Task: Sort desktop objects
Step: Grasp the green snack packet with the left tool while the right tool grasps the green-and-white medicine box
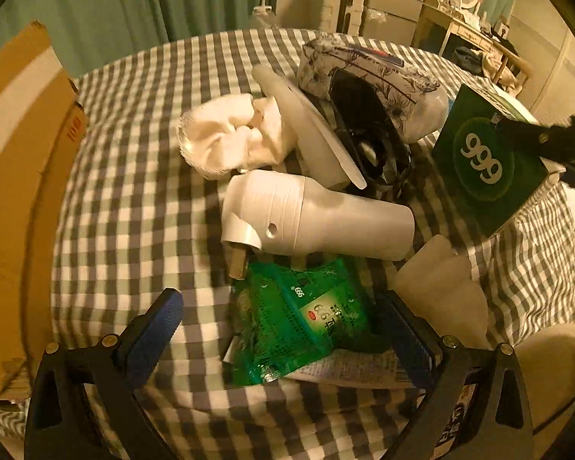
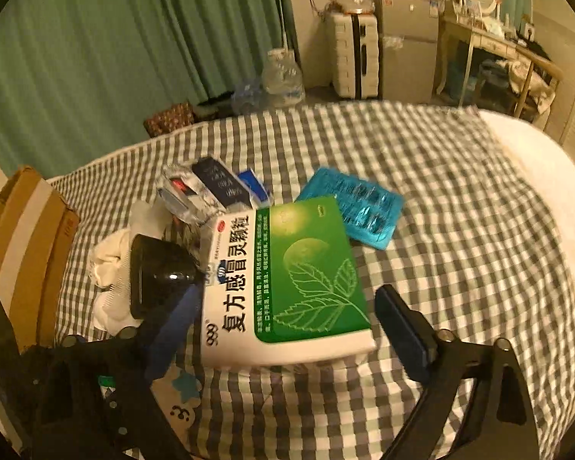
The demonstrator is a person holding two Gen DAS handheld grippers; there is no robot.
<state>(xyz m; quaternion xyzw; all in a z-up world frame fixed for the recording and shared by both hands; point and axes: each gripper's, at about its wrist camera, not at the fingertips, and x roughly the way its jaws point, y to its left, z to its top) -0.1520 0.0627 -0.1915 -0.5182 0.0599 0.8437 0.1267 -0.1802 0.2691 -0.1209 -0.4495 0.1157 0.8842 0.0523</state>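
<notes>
Right gripper (image 2: 287, 329): jaws wide apart, straddling the near end of the medicine box (image 2: 283, 287) on the checked cloth (image 2: 460, 230). Left pad looks close against the box's white side; right pad stands clear of it. Cannot tell if either presses.

Medicine box lies flat, long axis running away from the gripper, tilted slightly left. White and green face, leaf drawing, "999" logo at the near corner, large characters "复方感冒灵颗粒" along its length. Its dark green end panel also reads "999" in a circle.

Left gripper (image 1: 291, 329): jaws apart, either side of a green sachet (image 1: 299, 318); no pad seen pressing it. Sachet lies flat on printed paper, marked "999", remaining text too blurred to read.

Just beyond the sachet, a white plug-in device (image 1: 314, 218) lies on its side, long axis left to right, prong end to the left.

Farther: crumpled white tissue (image 1: 230, 134), a black case (image 1: 368, 134), a floral pouch (image 1: 372, 73).

Beyond the box, a blue blister pack (image 2: 358, 207) and dark blue cartons (image 2: 222, 184), print unreadable.

Cardboard box (image 1: 23, 176) at left edge.
</notes>
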